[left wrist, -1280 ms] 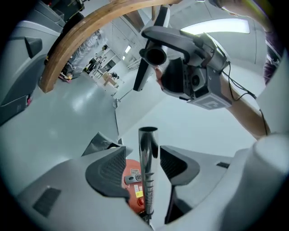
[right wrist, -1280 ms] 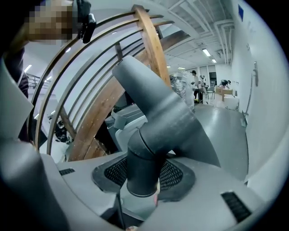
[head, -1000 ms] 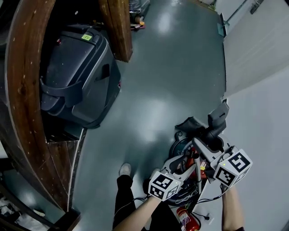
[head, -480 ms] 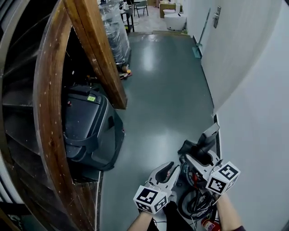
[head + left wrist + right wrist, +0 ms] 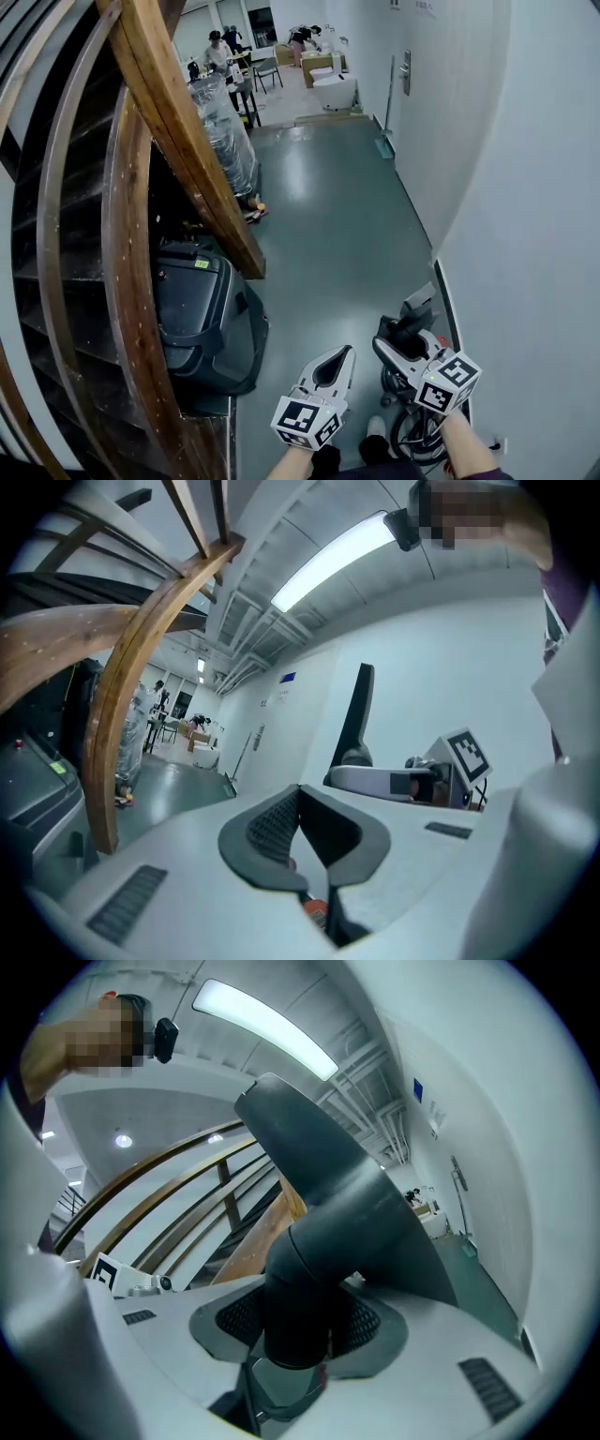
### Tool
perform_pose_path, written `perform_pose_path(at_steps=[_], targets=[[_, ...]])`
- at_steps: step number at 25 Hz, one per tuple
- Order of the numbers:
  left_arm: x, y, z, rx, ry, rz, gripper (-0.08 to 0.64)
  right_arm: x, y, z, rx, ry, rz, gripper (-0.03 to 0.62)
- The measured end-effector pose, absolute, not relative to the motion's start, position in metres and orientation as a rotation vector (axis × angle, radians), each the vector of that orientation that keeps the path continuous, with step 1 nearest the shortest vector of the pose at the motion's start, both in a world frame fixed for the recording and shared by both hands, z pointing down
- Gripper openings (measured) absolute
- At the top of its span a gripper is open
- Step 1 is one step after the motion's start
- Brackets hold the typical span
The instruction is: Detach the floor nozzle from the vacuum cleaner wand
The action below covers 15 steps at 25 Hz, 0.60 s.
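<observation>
The dark grey floor nozzle [image 5: 413,322] is up in the air, its round neck [image 5: 298,1309] clamped between the pads of my right gripper [image 5: 401,349]. The nozzle's flat head [image 5: 328,1180] juts up past the jaws. The left gripper view shows the nozzle [image 5: 356,714] standing above the right gripper [image 5: 394,780]. My left gripper [image 5: 330,364] hangs beside it to the left; its jaws have just closed, pads together, with nothing between them [image 5: 302,829]. No wand shows on the nozzle. The vacuum body with its coiled hose [image 5: 412,429] sits on the floor below my right hand.
A curved wooden stair rail [image 5: 192,178] runs down the left. Under it stands a dark grey wheeled machine [image 5: 202,323]. A white wall [image 5: 525,234] lies close on the right. Green floor [image 5: 328,216] stretches ahead to plastic-wrapped goods [image 5: 225,141] and distant people.
Both grippers have risen, and the view has tipped up from the floor to the corridor. The left gripper's jaws went from wide open to shut. The nozzle rose with the right gripper.
</observation>
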State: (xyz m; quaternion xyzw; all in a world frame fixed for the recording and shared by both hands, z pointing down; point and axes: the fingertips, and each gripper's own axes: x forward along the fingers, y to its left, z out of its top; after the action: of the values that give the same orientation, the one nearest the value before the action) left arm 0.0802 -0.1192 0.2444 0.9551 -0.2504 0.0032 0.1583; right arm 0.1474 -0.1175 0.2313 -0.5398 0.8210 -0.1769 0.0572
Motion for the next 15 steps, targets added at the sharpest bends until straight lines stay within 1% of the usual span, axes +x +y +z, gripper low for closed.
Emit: perform_pose_path(at_steps=[9, 15], targets=[[0.066, -0.113, 0.207, 2.752, -0.772, -0.017, 0.005, 0.138, -0.097, 0.199, -1.659, 2.441, -0.367, 0.178], [0.065, -0.105, 0.199, 2.758, -0.757, -0.023, 0.005, 0.133, -0.090, 0.192, -1.660, 2.440, -0.341, 0.178]])
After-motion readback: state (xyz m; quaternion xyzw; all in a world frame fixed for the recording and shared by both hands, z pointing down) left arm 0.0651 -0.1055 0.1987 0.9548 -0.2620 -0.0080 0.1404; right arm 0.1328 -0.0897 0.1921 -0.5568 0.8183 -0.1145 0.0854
